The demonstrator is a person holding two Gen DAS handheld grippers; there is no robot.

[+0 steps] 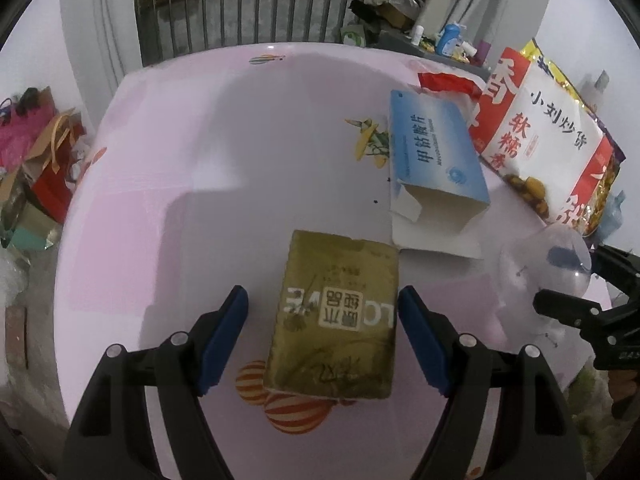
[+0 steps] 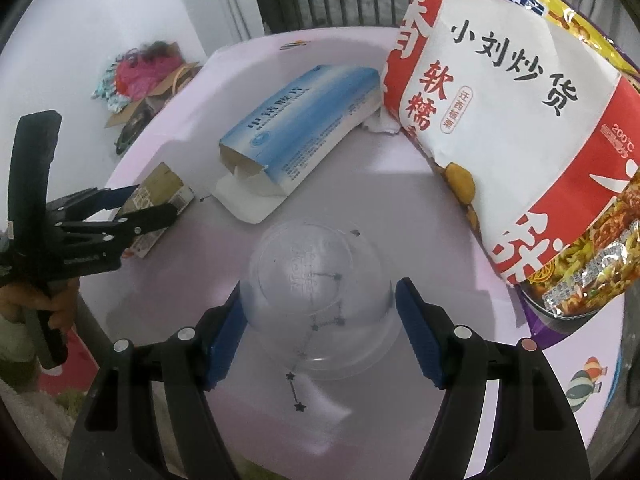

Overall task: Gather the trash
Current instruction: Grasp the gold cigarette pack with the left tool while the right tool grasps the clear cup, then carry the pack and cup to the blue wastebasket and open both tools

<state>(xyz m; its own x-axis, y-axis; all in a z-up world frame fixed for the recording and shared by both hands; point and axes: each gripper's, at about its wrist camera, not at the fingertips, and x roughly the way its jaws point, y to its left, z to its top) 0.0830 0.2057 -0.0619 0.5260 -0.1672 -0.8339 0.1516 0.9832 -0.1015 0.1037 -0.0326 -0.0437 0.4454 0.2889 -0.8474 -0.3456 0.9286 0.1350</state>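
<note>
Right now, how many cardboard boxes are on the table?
2. The olive box lies between the left gripper fingers; the blue box lies open beyond it, beside the snack bags. Others may be hidden.

The big red and white snack bag (image 2: 500,92) is showing "小刘炒货", red "软糯", and a small "200°C". The blue box (image 1: 434,144) is showing "甲钴胺片". The gold box (image 1: 336,316) is showing upside-down "LOVE".

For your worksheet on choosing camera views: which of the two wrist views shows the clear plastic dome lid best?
The right wrist view: the clear dome lid sits centred and whole between the right gripper fingers. The left wrist view shows it only small and distorted at the right edge, beside the right gripper.
</note>
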